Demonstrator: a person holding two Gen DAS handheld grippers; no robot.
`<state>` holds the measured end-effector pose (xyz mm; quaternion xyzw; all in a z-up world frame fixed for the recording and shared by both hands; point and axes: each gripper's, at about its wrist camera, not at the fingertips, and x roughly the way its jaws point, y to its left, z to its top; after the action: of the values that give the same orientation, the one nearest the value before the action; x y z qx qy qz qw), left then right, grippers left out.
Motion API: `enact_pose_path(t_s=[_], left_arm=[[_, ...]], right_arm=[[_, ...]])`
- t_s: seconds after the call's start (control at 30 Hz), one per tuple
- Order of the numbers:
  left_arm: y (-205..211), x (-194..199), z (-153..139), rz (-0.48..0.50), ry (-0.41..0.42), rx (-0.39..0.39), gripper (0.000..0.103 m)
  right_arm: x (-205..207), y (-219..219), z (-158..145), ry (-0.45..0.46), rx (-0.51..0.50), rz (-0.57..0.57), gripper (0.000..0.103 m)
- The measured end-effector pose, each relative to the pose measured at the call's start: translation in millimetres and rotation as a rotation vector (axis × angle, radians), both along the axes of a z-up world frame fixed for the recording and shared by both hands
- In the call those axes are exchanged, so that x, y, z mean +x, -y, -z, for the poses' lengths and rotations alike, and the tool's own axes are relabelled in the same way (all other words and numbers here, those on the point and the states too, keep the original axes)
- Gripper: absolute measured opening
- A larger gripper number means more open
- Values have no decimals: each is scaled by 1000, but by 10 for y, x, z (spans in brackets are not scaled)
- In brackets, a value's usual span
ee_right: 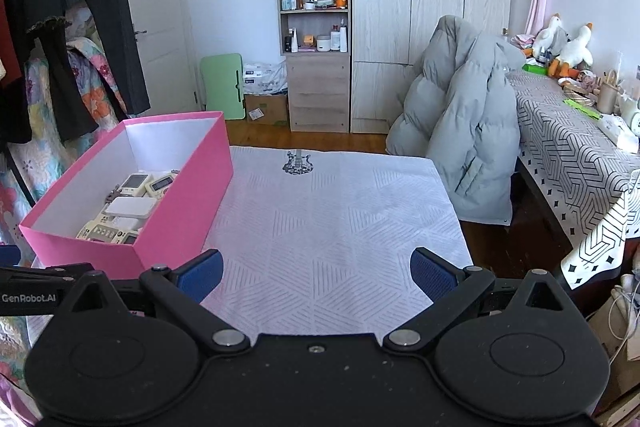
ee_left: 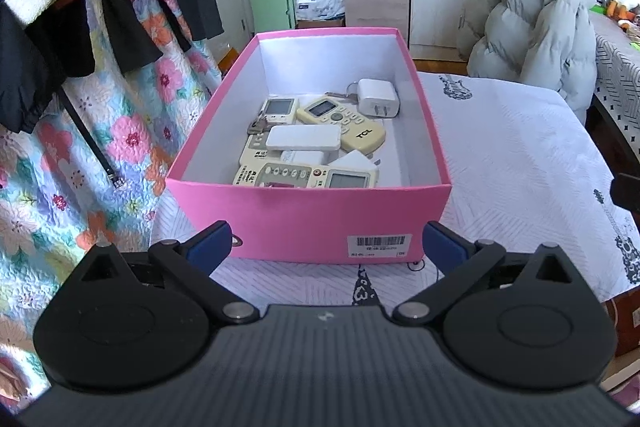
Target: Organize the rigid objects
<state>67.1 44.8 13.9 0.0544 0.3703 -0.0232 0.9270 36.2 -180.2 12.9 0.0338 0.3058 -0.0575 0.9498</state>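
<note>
White cloth (ee_right: 332, 227) bare beside pink box (ee_left: 304, 223) already holding remotes (ee_left: 344, 125); left gripper (ee_left: 326, 241) and right gripper (ee_right: 316, 273) both spread wide, empty; probably done, so withdraw without nudging box

My table (ee_right: 340, 227) under its white guitar-print cloth (ee_right: 320, 287)

I see only the pink box (ee_right: 176, 223) on it, along the left edge, reaching the far-left corner.

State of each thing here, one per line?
Left tongs: open, empty.
Right tongs: open, empty.
Pink box: lidless, on the table.
TCL remote: inside box, face up.
White plug adapter: inside box, prongs showing.
</note>
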Motion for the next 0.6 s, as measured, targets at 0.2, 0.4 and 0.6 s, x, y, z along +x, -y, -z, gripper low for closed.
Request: enact_pose_path(t_s=[0.2, 0.4, 0.6], left_arm=[[-28, 23, 22, -7, -5, -2, 103], [-37, 24, 22, -8, -1, -1, 103], [-25, 9, 16, -2, 8, 0, 103]], right_arm=[[17, 5, 11, -12, -13, -4, 101], [48, 13, 18, -14, -15, 1, 101], [47, 4, 19, -9, -15, 3, 101]])
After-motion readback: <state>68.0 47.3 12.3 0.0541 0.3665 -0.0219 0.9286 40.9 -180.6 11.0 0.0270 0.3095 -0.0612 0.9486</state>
